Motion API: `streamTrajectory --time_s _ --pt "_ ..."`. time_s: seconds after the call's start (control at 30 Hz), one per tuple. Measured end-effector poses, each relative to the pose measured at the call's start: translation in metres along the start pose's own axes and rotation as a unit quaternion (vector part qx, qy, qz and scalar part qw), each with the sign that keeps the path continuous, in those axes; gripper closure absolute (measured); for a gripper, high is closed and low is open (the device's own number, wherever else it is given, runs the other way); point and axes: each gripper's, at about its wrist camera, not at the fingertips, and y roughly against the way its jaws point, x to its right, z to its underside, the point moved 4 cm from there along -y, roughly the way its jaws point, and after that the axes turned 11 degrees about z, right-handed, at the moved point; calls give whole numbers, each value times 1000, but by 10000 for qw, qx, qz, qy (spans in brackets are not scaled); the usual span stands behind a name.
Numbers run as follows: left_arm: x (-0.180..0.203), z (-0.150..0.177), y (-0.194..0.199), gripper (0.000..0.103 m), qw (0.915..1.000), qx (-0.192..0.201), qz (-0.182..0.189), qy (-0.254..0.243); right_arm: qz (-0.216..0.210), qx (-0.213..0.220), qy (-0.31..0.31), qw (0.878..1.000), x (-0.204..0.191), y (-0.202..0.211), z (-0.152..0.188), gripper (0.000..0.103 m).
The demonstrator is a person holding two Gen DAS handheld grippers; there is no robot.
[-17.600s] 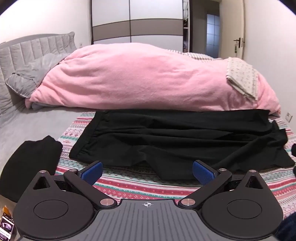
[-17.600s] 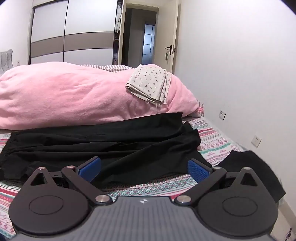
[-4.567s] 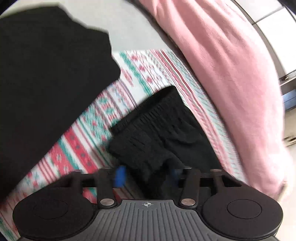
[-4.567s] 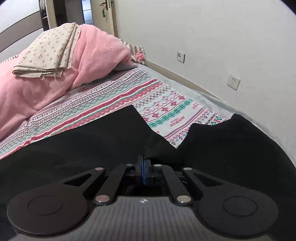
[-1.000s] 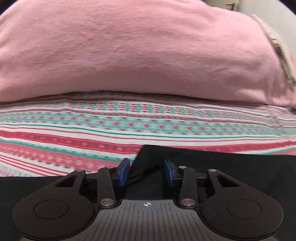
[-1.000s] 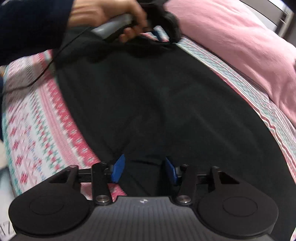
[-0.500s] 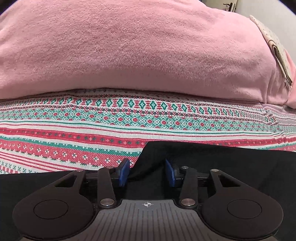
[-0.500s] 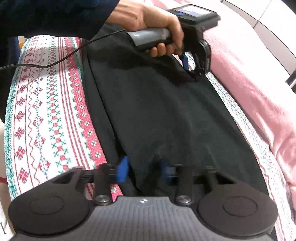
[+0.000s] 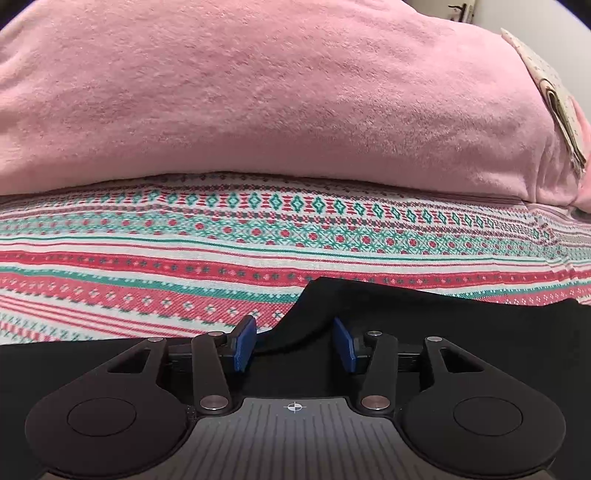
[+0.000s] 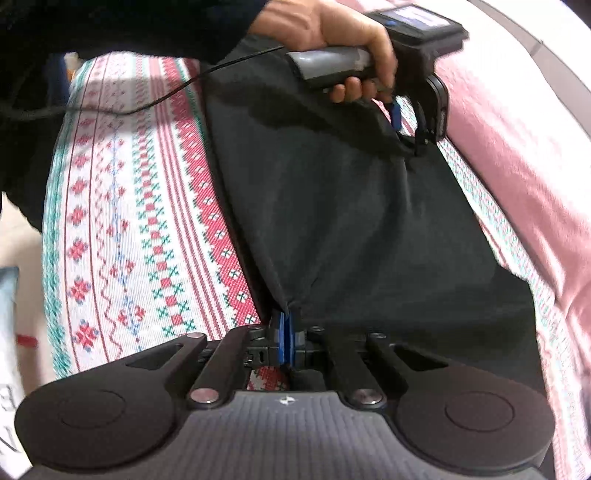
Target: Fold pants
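Observation:
The black pants (image 10: 351,221) lie flat on the patterned bedspread (image 10: 122,221), folded lengthwise. My right gripper (image 10: 286,332) is shut on their near edge, and the cloth puckers into the blue pads. At the far end a hand (image 10: 332,29) holds my left gripper (image 10: 410,125) over the pants' far corner. In the left wrist view that corner of the pants (image 9: 406,321) lies between the blue pads (image 9: 245,345). The jaws of the left gripper (image 9: 294,345) are opening, and the pads stand off the cloth.
A thick pink duvet (image 9: 277,92) rises just beyond the pants, with a folded printed cloth (image 9: 546,85) on its right end. A dark sleeve (image 10: 110,26) and a black cable (image 10: 166,96) cross the bedspread at the top left. The bed's edge runs along the left.
My right gripper's jaws have closed on the pants' near edge, and its view has rolled a little. The left gripper's pads have spread slightly wider around the corner.

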Motion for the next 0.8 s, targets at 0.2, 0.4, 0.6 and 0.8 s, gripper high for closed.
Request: streamTrajectory --time_s 0.2,0.4,0.6,0.8 --pt "4 8 41 47 9995 275 -129 65 35 608 -1607 9851 85 28 17 59" --pt "26 45 82 46 9995 134 30 295 1461 -153 -4143 8982 237 17 112 60" --pt "44 85 92 43 9985 -151 22 535 1639 -1514 -5150 8276 271 -23 198 62" --pt "28 106 76 39 9967 -253 -487 596 2223 -2099 -5089 8047 267 9 251 53"
